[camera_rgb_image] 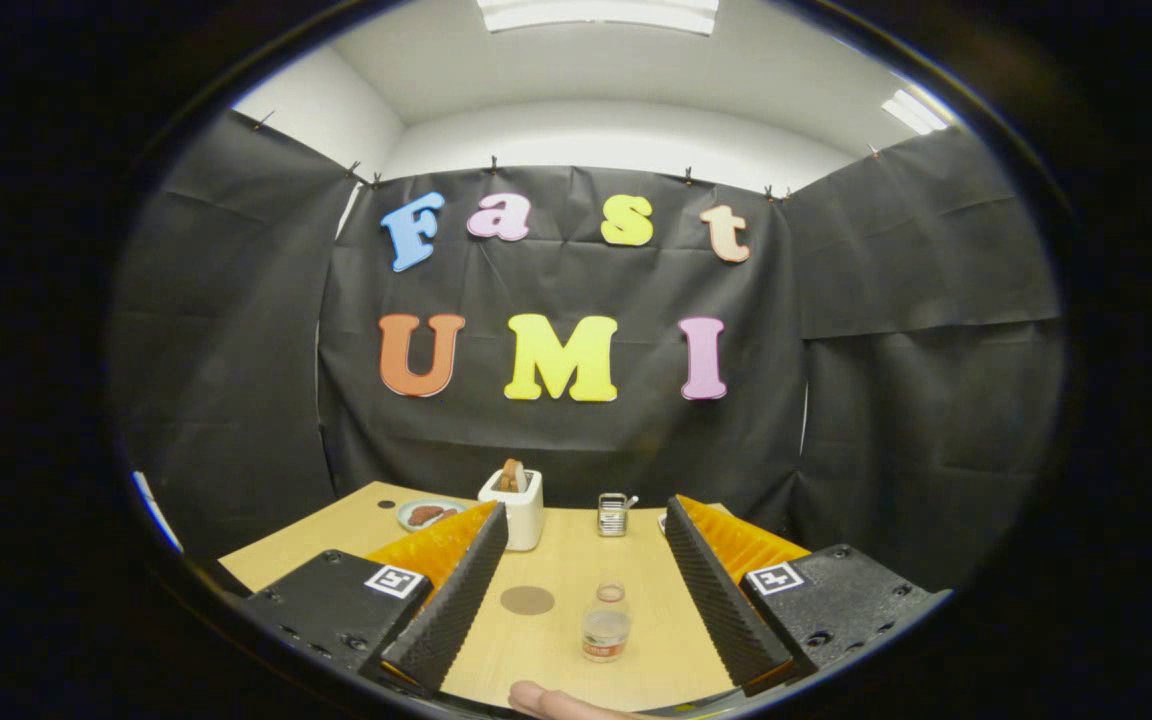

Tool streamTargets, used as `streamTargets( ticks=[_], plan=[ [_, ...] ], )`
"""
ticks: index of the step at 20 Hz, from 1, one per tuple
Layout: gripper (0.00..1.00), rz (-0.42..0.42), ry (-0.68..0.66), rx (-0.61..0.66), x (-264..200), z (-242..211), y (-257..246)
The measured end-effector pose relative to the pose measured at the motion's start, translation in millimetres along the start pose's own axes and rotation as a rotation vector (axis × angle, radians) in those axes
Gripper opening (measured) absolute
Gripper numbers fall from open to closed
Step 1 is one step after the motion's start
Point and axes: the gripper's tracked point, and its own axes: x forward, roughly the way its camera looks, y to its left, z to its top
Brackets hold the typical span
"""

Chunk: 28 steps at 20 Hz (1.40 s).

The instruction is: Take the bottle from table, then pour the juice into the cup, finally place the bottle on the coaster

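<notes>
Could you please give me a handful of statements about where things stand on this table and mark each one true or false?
1. The claw is open, with the bottle standing upright between its fingers, untouched. True.
2. The bottle already rests on the coaster. False: the coaster lies bare on the table, beside the bottle and apart from it.
3. A toaster holding bread stands at the far side of the table, beyond the fingers. True.
4. The bottle lies on its side. False: it stands upright, cap up.
5. A plate with food sits beside the toaster. True.
</notes>
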Motion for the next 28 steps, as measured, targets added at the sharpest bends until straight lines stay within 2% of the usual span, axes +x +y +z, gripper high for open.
streamTargets(
  ticks=[8, 18, 28],
  plan=[
    [1.00, 0.002, 0.055, 0.005, 22.9, -39.6, -4.0],
    [1.00, 0.024, 0.133, 0.013, 67.7, -127.2, -15.0],
    [1.00, 0.029, 0.191, 0.023, 92.5, -212.1, -21.5]
  ],
)
